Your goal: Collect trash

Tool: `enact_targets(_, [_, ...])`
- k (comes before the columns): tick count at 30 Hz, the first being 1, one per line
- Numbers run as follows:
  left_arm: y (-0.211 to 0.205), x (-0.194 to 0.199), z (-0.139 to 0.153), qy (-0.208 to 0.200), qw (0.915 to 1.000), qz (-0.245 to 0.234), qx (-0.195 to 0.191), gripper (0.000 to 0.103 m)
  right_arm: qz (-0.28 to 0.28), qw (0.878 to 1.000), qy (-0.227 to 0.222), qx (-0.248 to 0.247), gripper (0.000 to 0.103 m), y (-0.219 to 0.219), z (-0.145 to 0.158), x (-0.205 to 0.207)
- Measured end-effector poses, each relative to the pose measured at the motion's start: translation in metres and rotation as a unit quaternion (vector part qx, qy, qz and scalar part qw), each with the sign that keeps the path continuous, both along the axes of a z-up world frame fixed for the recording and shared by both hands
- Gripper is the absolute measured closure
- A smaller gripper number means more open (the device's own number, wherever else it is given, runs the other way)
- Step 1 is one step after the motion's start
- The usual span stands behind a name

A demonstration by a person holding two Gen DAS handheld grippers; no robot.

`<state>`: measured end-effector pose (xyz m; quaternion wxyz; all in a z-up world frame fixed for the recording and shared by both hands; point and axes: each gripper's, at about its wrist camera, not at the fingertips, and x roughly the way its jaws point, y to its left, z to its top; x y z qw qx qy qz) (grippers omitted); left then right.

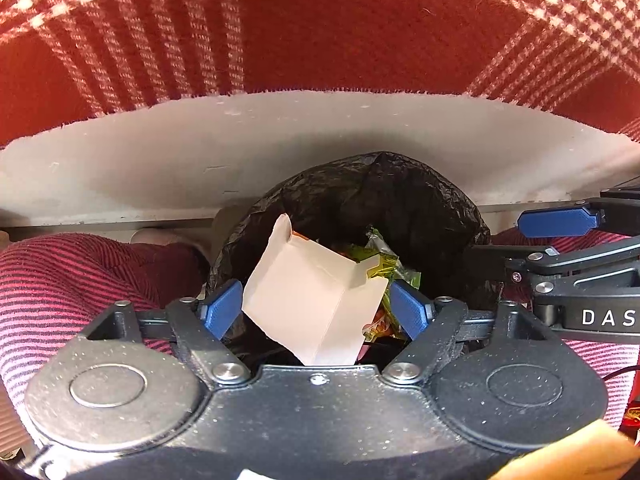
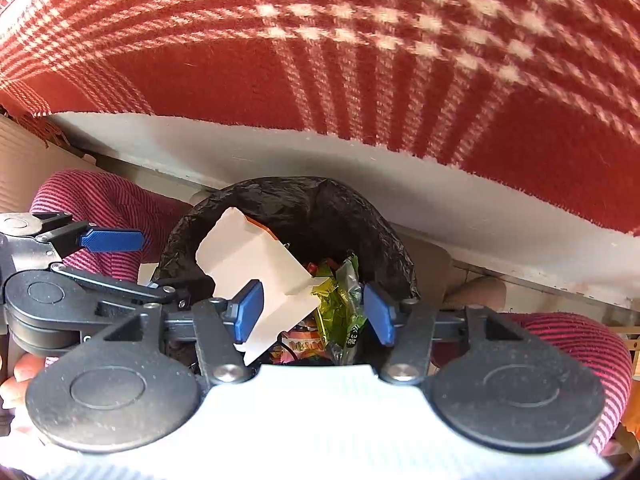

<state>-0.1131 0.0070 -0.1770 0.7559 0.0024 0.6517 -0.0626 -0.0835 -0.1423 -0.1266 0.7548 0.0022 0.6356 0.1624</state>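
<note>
Left gripper (image 1: 316, 312) hangs wide over the bin bag (image 1: 400, 192), white carton (image 1: 308, 296) loose between its pads, tilted downward.

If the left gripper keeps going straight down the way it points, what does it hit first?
Most likely the opened white cardboard box, which lies between the open left gripper fingers, over the black-lined trash bin. Depth is unclear; the crumpled green and yellow wrappers lie beside it.
</note>
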Motion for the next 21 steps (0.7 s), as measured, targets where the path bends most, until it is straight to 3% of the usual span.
enact_targets(10, [-0.0028,-0.0001,-0.0035,0.006,1.0000,-0.004,0.007,0.017,0.002,1.000,-0.002,0.000,0.034,-0.0002,0.0052,-0.0011])
enact_targets(17, [-0.0023,0.0009,0.0002,-0.004,0.9997,-0.003,0.024,0.005,-0.001,1.000,-0.005,0.001,0.033,-0.0035,0.0086,-0.0013])
enact_targets(21, [-0.0014,0.0014,0.0015,-0.006,0.9997,-0.001,0.025,0.003,-0.001,1.000,-0.005,0.000,0.033,-0.0050,0.0100,-0.0017])
